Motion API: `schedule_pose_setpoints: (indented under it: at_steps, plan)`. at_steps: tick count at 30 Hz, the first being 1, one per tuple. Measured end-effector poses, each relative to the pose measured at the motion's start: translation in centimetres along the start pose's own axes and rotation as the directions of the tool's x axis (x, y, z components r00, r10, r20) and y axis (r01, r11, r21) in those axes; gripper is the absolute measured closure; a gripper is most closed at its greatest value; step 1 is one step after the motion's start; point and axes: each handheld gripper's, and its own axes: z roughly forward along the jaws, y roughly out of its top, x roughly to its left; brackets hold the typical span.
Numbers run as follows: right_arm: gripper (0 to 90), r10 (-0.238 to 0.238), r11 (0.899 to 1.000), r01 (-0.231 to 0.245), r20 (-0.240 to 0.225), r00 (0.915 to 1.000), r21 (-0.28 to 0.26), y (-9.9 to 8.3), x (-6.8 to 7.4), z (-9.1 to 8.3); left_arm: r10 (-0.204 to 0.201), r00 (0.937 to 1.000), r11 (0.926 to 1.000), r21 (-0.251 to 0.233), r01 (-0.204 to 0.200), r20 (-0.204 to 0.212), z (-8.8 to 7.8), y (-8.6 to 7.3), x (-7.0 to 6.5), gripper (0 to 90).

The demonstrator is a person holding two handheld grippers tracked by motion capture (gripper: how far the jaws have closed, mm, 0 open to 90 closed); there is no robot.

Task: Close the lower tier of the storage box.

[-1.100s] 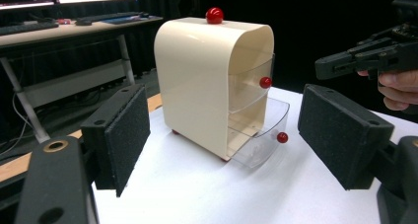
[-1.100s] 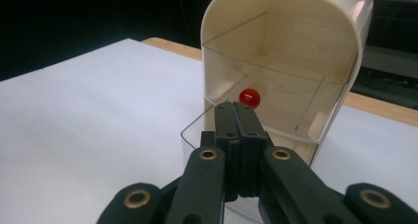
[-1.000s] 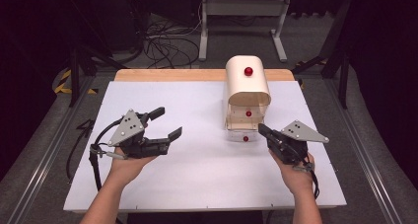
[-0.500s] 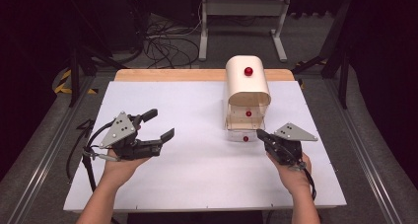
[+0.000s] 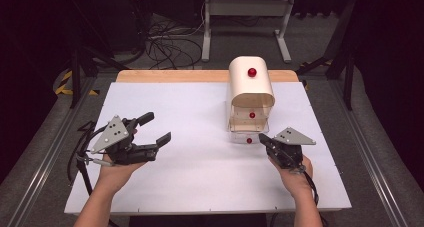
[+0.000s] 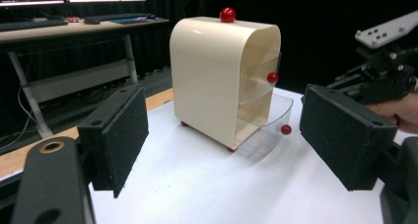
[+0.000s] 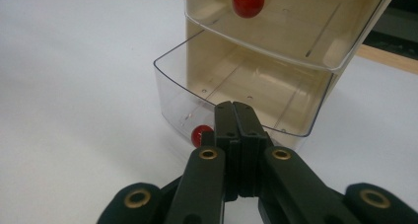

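- The cream drawer cabinet stands near the far edge of the white worktop, right of its middle, upright on small red feet, with a rounded top and a red knob on the crown.
- Its lower drawer, of clear plastic with a curved front, is pulled partly out towards the near edge; the upper drawer sits less far out.
- Each drawer front carries a round red knob; the lower drawer's knob is glossy and smooth.
- The right gripper lies just in front of the lower drawer, its black jaws pressed flat together with nothing between them.
- In the right gripper view the closed jaw tips sit right next to that knob, just beside it on one side; whether they touch it I cannot tell.
- The left gripper hovers near the worktop's left edge, well apart from the cabinet, jaws wide and empty.
- Its pads are matte, rough black foam, squared off.
- Bare white surface lies open between the two grippers and along the near edge.
- The left gripper view shows the cabinet's smooth closed side wall and the drawers' clear sides; the high view shows its top and a wooden strip along the far edge.
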Motion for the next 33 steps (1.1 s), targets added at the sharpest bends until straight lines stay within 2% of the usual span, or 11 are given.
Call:
schedule_pose_setpoints:
  at_steps: [5,12,15,25,33]
  plan:
    - [90.0,0.004,1.0,-0.004,-0.02,0.9998,0.01,-0.4,-0.2,0.3,0.0,1.0,1.0,0.005,0.0,-0.002,-0.1,-0.1,0.1,19.4]
    - [90.0,-0.002,0.999,0.003,-0.016,0.9999,0.033,-0.8,-0.3,0.8,-0.01,0.9999,0.9998,0.015,0.01,0.011,0.1,-0.5,0.1,19.4]
    - [90.0,-0.005,0.999,0.005,-0.005,1.0,0.036,-0.9,-0.3,1.1,-0.009,0.9999,0.9997,0.024,0.009,0.008,0.1,-0.7,0.1,19.4]
    - [90.0,-0.004,1.0,0.004,0.022,0.9997,0.03,-1.1,-0.6,1.8,-0.02,0.9998,0.9998,0.001,0.02,0.002,-0.2,-0.6,0.2,20.0]
    - [90.0,-0.005,1.0,0.004,0.039,0.9992,0.021,-1.1,-0.6,2.1,-0.024,0.9995,0.9997,0.005,0.024,-0.018,-0.6,-0.7,0.7,20.0]
